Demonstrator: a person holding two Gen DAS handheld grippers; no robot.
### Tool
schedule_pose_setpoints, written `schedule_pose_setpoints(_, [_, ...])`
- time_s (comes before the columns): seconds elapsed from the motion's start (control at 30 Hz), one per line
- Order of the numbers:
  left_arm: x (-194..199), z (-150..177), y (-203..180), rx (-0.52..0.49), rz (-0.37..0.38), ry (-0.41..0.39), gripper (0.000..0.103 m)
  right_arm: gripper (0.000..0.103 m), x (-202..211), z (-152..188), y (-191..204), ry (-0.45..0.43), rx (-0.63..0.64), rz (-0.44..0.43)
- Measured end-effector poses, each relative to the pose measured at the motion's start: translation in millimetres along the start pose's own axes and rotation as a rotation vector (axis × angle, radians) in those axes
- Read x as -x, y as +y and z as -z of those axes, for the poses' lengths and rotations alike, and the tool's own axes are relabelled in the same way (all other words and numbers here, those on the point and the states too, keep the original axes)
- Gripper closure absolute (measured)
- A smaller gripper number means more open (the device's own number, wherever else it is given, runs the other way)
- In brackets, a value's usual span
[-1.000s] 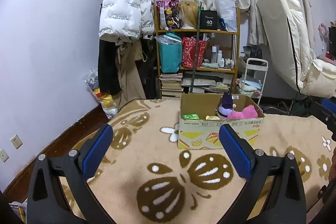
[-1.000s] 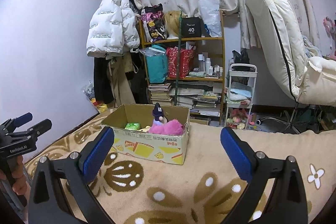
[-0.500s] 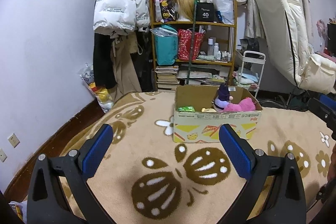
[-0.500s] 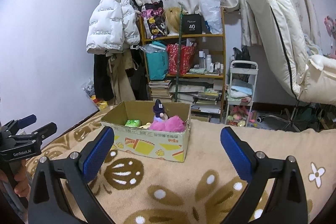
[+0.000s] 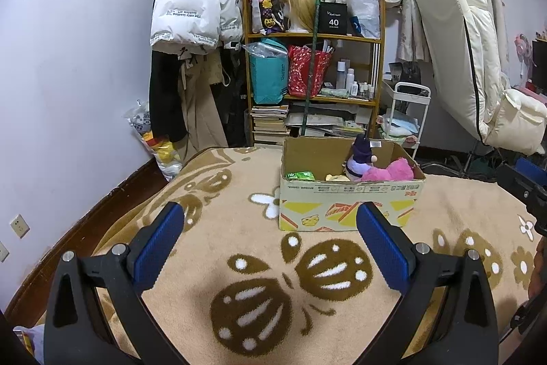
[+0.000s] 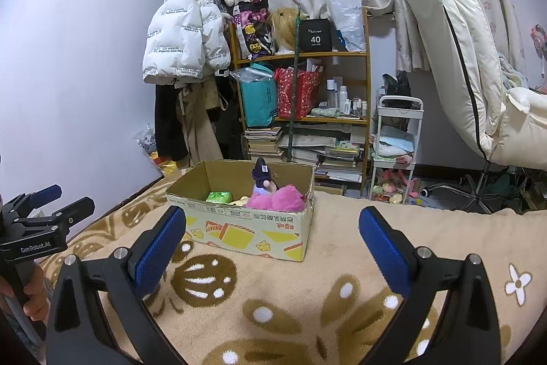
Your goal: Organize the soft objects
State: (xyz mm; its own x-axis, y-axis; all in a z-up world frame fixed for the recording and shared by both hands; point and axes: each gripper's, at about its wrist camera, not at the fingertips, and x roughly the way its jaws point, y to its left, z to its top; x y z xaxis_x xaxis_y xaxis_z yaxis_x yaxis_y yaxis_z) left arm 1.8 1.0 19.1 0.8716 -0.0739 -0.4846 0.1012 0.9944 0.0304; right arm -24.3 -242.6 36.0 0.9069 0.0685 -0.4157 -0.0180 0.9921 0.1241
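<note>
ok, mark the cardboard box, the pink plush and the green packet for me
cardboard box (image 6: pixel 246 230), right wrist view, on its printed front wall
pink plush (image 6: pixel 278 198), right wrist view, on its fluffy body
green packet (image 5: pixel 301 175), left wrist view, on its top face

My left gripper (image 5: pixel 270 242) and right gripper (image 6: pixel 271 245) look alike: matte black triangular arms with cut-out windows, silver round screws near the joints, and textured blue pads (image 6: pixel 160 249) lining the fingers. At the right-wrist frame's lower left, white "GenRobot.AI" lettering marks the black body above my bare fingers (image 6: pixel 34 298).
</note>
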Motion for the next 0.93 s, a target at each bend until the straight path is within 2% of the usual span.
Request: schedule_pose_setpoints(0.93, [-2.7,4.0,-1.7,0.0,-0.006,0.008,0.003,0.0,0.3,-2.2,-2.8,0.003,0.002,-0.002])
